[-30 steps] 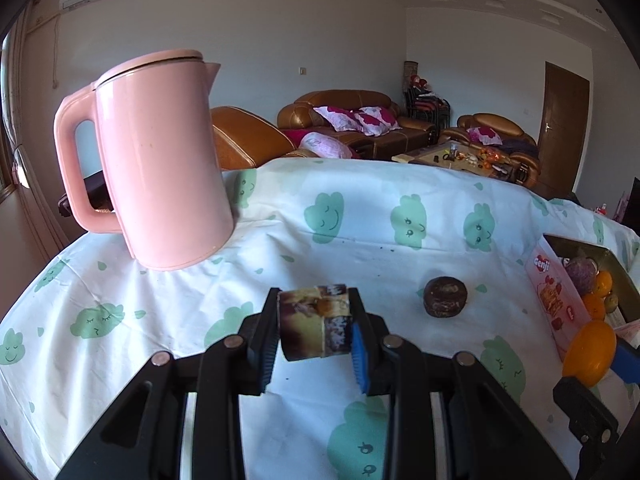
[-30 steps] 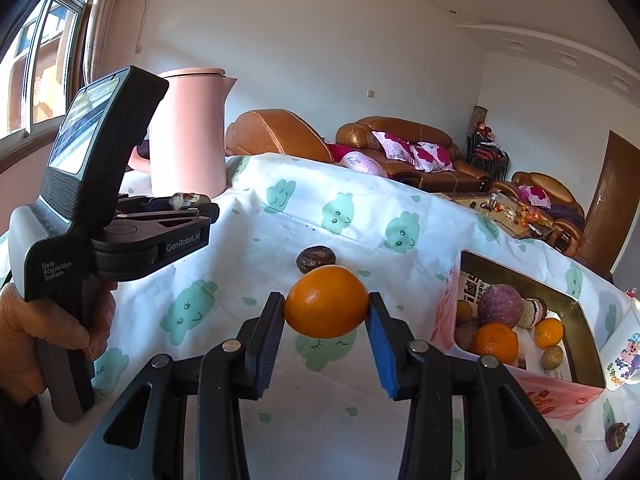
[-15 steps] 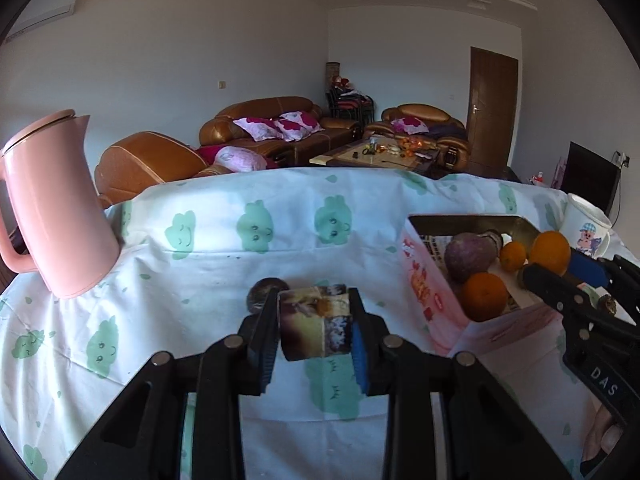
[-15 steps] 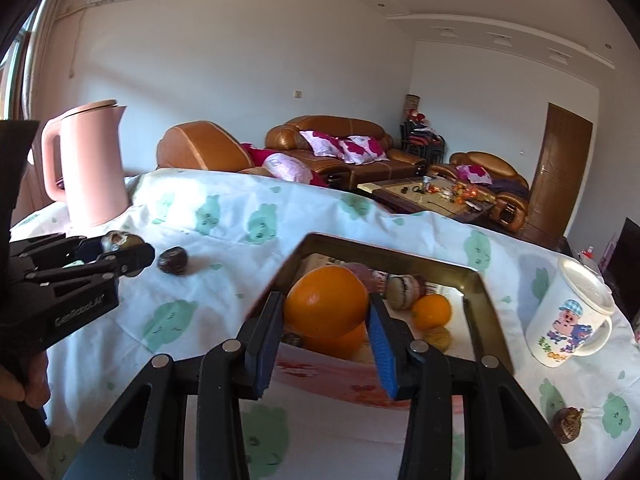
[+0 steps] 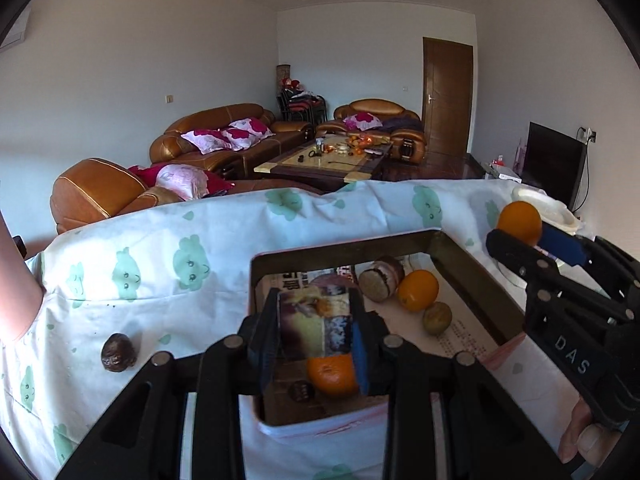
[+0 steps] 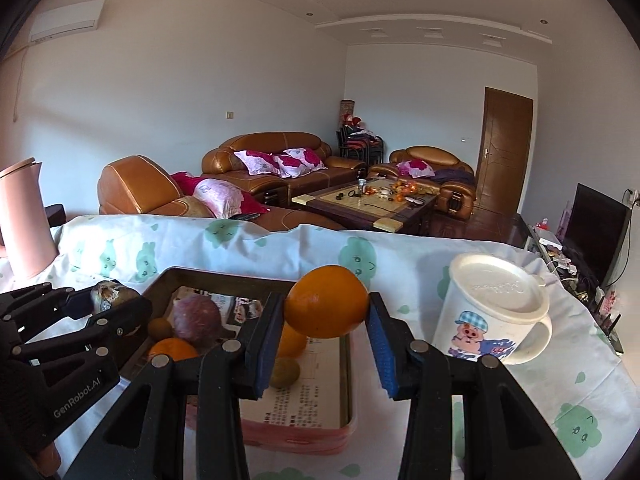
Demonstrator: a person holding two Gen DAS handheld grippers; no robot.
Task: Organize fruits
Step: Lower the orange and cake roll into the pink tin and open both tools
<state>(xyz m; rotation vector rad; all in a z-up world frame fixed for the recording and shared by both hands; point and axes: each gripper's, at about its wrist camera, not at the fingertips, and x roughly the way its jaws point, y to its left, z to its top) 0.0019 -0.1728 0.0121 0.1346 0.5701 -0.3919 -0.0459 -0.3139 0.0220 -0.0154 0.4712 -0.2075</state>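
Both claws have swung from the open cloth to over the tin [image 5: 472,276]. The left gripper [image 5: 316,330] stays clamped on a mottled, perhaps cut, fruit [image 5: 316,326]; the right gripper [image 6: 326,338] pinches the orange [image 6: 326,307] above the far rim. Release looks next.

I see a white cloth [image 5: 224,264] with green cloud faces on it, and at 3 o'clock from my orange [image 6: 326,307] stands a white mug [image 6: 490,316] with a cartoon pig in a blue checked cap. My left gripper [image 5: 316,330] is black with blue pads, and the fruit piece [image 5: 314,326] in it is yellow, brown and dark purple. The tin [image 5: 472,276] has a dark rim and pink sides, and a pink kettle [image 6: 22,220] is at 9 o'clock.
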